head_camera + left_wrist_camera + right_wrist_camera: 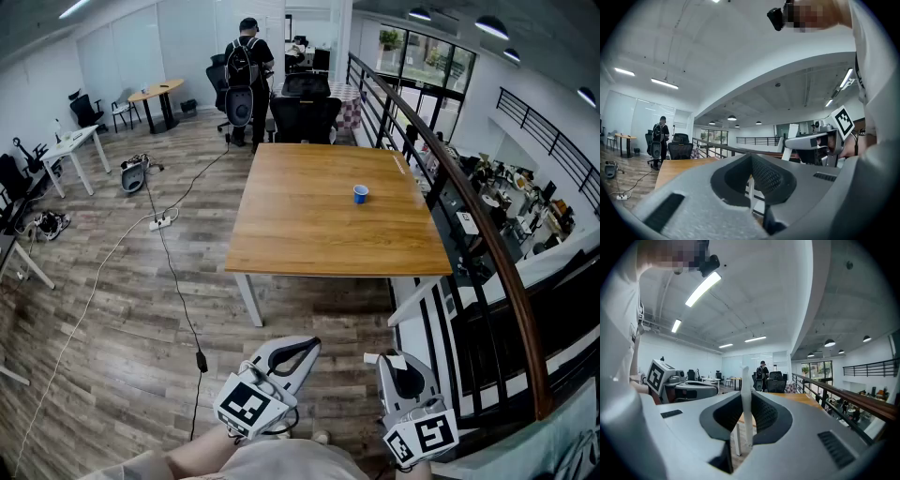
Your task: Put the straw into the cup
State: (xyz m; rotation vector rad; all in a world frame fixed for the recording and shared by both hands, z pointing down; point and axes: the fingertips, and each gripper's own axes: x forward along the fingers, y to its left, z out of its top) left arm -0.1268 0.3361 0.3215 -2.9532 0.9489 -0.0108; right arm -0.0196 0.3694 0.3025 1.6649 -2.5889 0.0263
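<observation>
White straw (745,380) stands upright, pinched in the nearly closed jaws of the right gripper (747,401), evidently kept vertical for a straight drop into the blue cup (361,194), which sits well apart on the wooden table (300,225), while the left gripper (751,161) is closed and empty.

One blue cup (361,194), one straw (746,399)
</observation>
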